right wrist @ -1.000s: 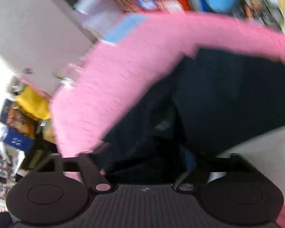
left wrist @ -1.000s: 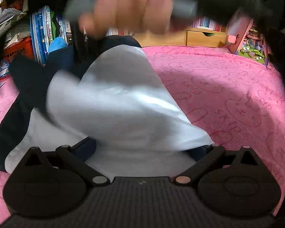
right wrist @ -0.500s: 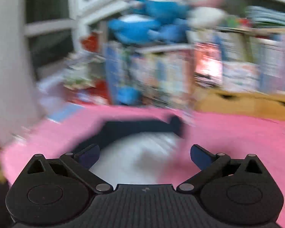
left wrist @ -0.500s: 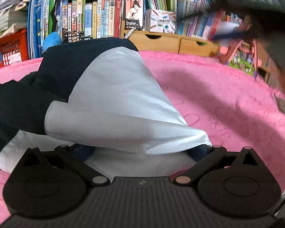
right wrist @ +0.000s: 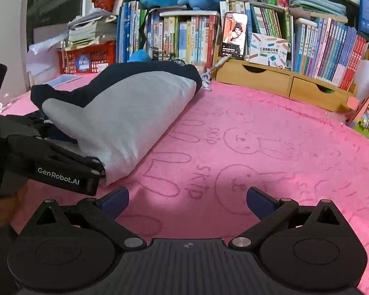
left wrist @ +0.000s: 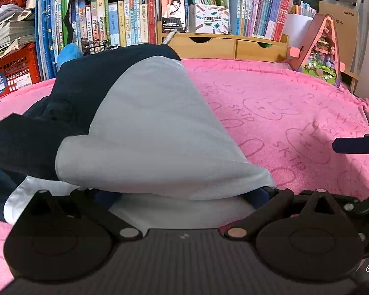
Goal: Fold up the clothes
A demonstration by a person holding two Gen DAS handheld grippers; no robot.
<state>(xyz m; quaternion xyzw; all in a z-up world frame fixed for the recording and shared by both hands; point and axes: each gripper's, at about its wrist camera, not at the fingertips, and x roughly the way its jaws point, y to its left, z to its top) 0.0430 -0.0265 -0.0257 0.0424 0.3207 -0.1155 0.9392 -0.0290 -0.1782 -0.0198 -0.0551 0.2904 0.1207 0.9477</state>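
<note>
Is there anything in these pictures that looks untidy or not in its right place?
Yes. The white and navy garment lies bunched on the pink blanket, its white part draped in a hump and the navy part crumpled beside it, not yet a neat fold. A white cord trails loose from the phone onto the blanket.

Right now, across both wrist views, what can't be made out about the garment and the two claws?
- Left claw: in its own view the white-and-navy garment drapes over its fingertips; in the right wrist view only its body shows, so whether it grips can't be told.
- Right claw: open over the pink blanket; the left wrist view's right edge cuts off all but one fingertip.
- Garment type: bunched folds hide its outline.
</note>
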